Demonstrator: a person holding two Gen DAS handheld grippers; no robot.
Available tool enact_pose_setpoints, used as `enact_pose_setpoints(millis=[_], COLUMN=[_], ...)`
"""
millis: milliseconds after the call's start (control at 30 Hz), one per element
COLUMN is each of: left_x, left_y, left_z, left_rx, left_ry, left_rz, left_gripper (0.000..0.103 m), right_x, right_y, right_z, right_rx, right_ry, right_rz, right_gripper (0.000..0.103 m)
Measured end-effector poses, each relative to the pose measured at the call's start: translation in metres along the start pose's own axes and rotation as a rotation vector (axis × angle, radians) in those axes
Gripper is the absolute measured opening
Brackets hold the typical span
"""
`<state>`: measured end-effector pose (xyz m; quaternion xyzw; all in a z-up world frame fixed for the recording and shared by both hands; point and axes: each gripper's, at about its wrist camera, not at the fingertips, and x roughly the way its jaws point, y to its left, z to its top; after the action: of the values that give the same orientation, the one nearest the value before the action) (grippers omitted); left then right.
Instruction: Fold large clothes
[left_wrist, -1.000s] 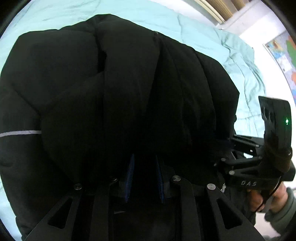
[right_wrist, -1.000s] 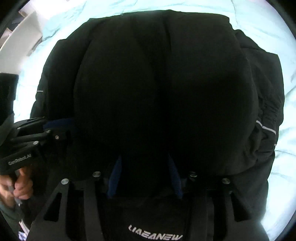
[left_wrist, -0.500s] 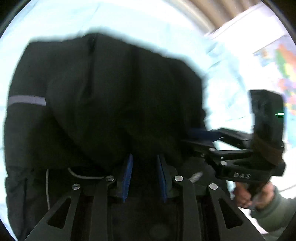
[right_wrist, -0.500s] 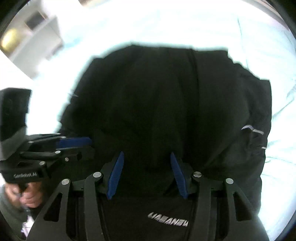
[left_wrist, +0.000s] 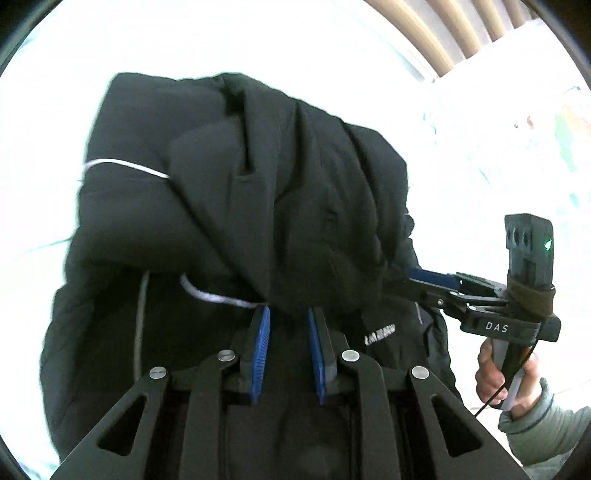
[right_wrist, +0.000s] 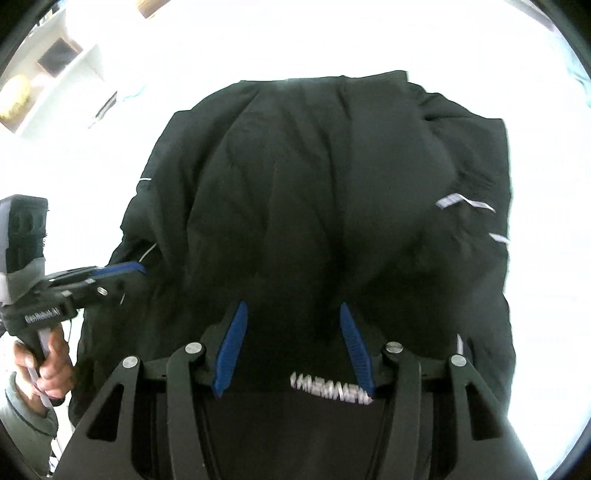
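The black jacket (right_wrist: 332, 206) lies bundled on the bed (right_wrist: 546, 277). Both the left gripper (left_wrist: 287, 314) and right gripper (right_wrist: 291, 314) stand apart, holding nothing; its puffy folds may spring open unheld.

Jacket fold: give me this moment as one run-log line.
jacket: black, bunched, on bed | left claw: open at near edge | right claw: open at near edge | fold: unfinished
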<state>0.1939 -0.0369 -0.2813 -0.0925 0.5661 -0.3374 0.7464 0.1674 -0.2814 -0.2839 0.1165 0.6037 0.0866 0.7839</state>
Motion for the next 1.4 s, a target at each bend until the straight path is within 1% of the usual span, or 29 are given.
enact_pose_setpoints(millis=[133,167,233,300,433,533,600,700,767,1000,1133,1300,1333,1400], left_x=[-0.037,-0.043,-0.055,-0.070,-0.098,-0.122,-0.131,-0.149,-0.154,-0.170,-0.171,-0.167,-0.167,-0.161], left_y=[-0.002,0.002,0.005,0.010,0.018,0.027,0.029,0.035,0.039,0.054,0.062,0.074,0.076,0.082], left_z=[-0.025,-0.025,-0.036,-0.051,-0.073,-0.093,-0.102,-0.121,-0.131,-0.166,-0.181,-0.196,-0.199,-0.204], left_rx=[-0.028,-0.031,-0.037,-0.043,-0.060,-0.094,-0.116,-0.161,-0.185,-0.260,-0.289,-0.295,-0.286,-0.287], left_ry=[-0.041,-0.046,-0.057,-0.069,-0.095,-0.122,-0.140,-0.162,-0.165,-0.162,-0.142,-0.117,-0.115,-0.083], left_rz=[0.025,0.033,0.052,0.073,0.118,0.144,0.162,0.181,0.192,0.223,0.248,0.284,0.292,0.312], left_gripper=[0.023,0.023,0.024,0.025,0.029,0.039,0.046,0.052,0.054,0.055,0.055,0.055,0.055,0.055], right_x=[-0.031,-0.040,-0.056,-0.071,-0.085,-0.094,-0.099,-0.109,-0.115,-0.129,-0.132,-0.132,-0.131,-0.130], right_y=[-0.008,-0.016,-0.021,-0.025,-0.041,-0.048,-0.051,-0.057,-0.061,-0.072,-0.075,-0.088,-0.094,-0.109], right_z=[-0.032,-0.039,-0.055,-0.074,-0.102,-0.122,-0.133,-0.150,-0.158,-0.182,-0.195,-0.215,-0.220,-0.231], right_rx=[0.033,0.040,0.055,0.082,0.142,0.181,0.190,0.209,0.216,0.231,0.231,0.259,0.276,0.321], right_ry=[-0.012,-0.016,-0.027,-0.041,-0.043,-0.041,-0.046,-0.049,-0.050,-0.044,-0.022,0.003,0.009,0.019], right_rz=[0.000,-0.005,-0.011,-0.014,-0.017,-0.010,-0.019,-0.030,-0.034,-0.063,-0.077,-0.116,-0.122,-0.121], right_gripper=[0.056,0.056,0.056,0.059,0.060,0.060,0.060,0.060,0.060,0.060,0.060,0.060,0.060,0.060])
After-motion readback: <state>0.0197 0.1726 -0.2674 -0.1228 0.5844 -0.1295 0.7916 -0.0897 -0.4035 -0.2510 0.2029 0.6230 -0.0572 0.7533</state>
